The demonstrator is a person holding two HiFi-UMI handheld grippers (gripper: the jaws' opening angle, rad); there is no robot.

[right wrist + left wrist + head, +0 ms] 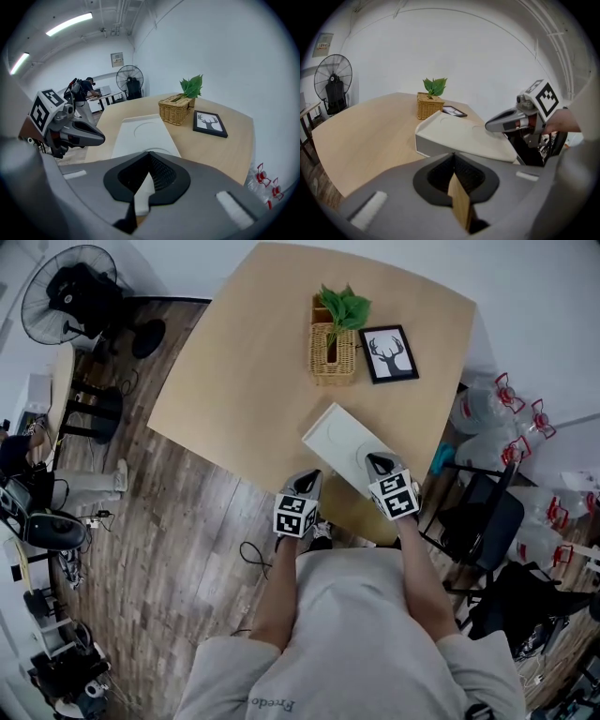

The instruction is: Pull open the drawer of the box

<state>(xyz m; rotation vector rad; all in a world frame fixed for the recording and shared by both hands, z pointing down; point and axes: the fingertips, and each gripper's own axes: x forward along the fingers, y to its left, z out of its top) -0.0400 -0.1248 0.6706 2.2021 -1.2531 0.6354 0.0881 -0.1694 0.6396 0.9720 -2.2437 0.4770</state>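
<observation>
The white flat box (339, 444) lies slantwise at the table's near edge, with round dents in its lid; no drawer sticks out of it. My right gripper (378, 463) is shut and empty, its tip over the box's near end. My left gripper (309, 478) is also shut and empty, just off the table edge by the box's near left corner. In the left gripper view the box (459, 136) lies ahead of my jaws, with the right gripper (490, 125) above its far side. In the right gripper view the box (140, 133) runs straight ahead, the left gripper (101, 137) beside it.
A wicker basket (334, 354) with a green plant and a framed deer picture (389, 353) stand further back on the wooden table (244, 381). A black chair (483, 521) and water bottles (487, 413) are at the right, a floor fan (70, 292) at the far left.
</observation>
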